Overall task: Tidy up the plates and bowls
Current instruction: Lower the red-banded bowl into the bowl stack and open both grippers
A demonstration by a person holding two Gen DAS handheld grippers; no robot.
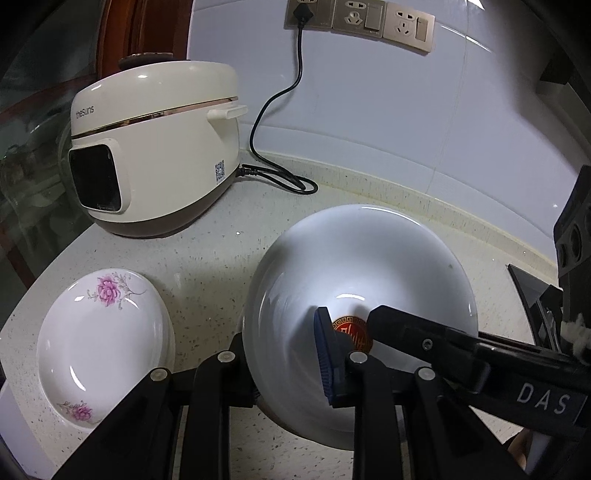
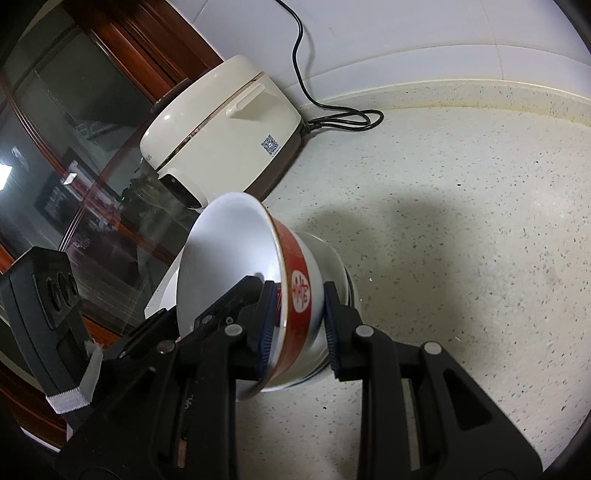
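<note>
A white bowl [image 1: 362,266] with a red emblem inside and a red band outside [image 2: 301,291] is tilted, its mouth turned toward the left gripper. My left gripper [image 1: 280,350] is shut on the bowl's near wall: its blue pad [image 1: 327,354] lies inside and the other finger is hidden behind the bowl. My right gripper [image 2: 299,325] is shut on the rim, one pad [image 2: 269,325] inside and one outside on the band. I cannot tell whether the bowl touches the counter. A white oval dish with pink flowers [image 1: 99,339] lies to the bowl's left.
A cream rice cooker [image 1: 155,155] stands at the back left, its black cord [image 1: 280,177] running to wall sockets [image 1: 358,18]. A glass door in a wooden frame [image 2: 74,166] borders the counter's left edge. Speckled countertop [image 2: 461,240] stretches to the right.
</note>
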